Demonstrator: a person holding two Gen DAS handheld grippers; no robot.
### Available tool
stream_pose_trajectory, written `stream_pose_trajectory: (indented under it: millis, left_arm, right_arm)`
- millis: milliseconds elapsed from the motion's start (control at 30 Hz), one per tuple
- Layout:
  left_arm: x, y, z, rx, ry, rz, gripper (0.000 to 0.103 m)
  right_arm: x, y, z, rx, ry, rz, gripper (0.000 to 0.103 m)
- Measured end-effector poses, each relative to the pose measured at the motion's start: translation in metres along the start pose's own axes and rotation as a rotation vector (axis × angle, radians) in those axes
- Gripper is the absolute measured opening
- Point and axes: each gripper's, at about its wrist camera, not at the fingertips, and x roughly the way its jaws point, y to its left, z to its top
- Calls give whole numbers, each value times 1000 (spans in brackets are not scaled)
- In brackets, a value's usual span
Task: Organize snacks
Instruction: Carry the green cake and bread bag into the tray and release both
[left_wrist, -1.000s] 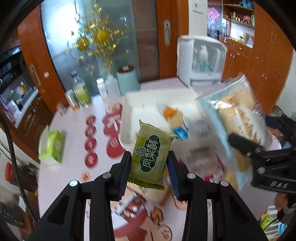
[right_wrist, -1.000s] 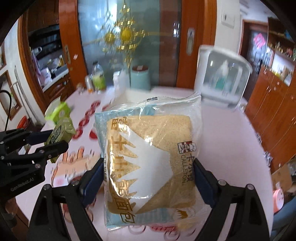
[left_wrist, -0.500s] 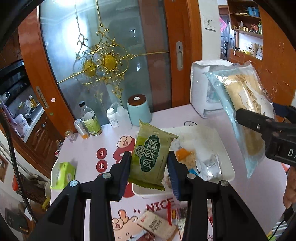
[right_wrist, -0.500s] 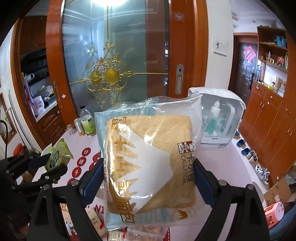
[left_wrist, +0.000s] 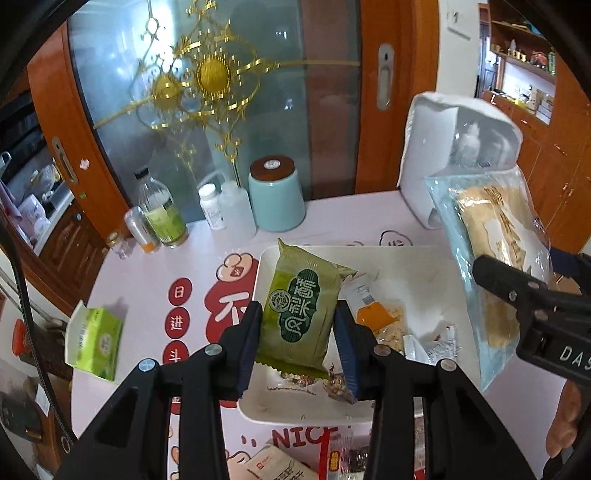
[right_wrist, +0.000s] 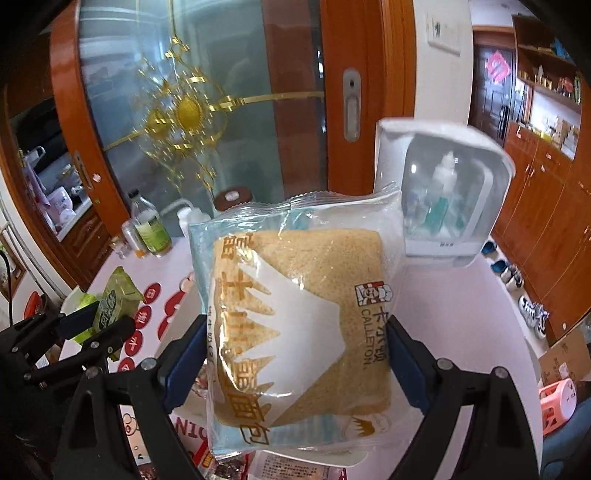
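Observation:
My left gripper is shut on a green snack packet, held upright above the near left part of a white tray. The tray holds several small wrapped snacks. My right gripper is shut on a large clear bag of sliced bread, its pads pressing both sides. In the left wrist view the bread bag hangs above the tray's right edge. From the right wrist view, the left gripper and green packet show at the left.
A teal canister, bottles and a white appliance stand along the table's far side. A green tissue box sits at the left edge. More snack packets lie near the front edge.
Both grippers have swept across the table with their packets still held. The white tray now lies directly below the green packet, and the bread bag has come over the tray's right side.

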Motion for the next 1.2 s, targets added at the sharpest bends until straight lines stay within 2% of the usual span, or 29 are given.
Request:
stream_pose_trajectory:
  millis: [100, 133, 167, 200, 233, 267, 367, 433, 667, 1200]
  left_arm:
    - [22, -3, -2, 2, 23, 13, 39]
    - [28, -5, -3, 4, 33, 10, 42]
    - [35, -6, -4, 7, 48, 1, 62]
    - [41, -7, -5, 5, 61, -3, 77]
    - [45, -5, -6, -3, 64, 23, 88]
    - [49, -3, -7, -7, 65, 34, 93]
    - [58, 3, -10, -31, 90, 22, 93]
    - [62, 7, -12, -45, 97, 17, 93]
    - [52, 8, -17, -39, 76, 3, 93]
    - [5, 16, -24, -45, 24, 0, 93]
  right_arm:
    - [24, -5, -5, 4, 39, -15, 91]
    - [33, -6, -7, 4, 55, -22, 91]
    - [41, -7, -9, 5, 70, -24, 91]
    - [47, -8, -11, 5, 84, -20, 92]
    - [56, -9, -13, 7, 109, -10, 93]
    - [66, -10, -17, 13, 139, 6, 93]
    - [85, -18, -24, 59, 193, 11, 97]
    - [86, -19, -25, 59, 173, 21, 103]
    - [76, -14, -22, 37, 117, 59, 103]
    - [44, -14, -25, 77, 81, 92, 103]
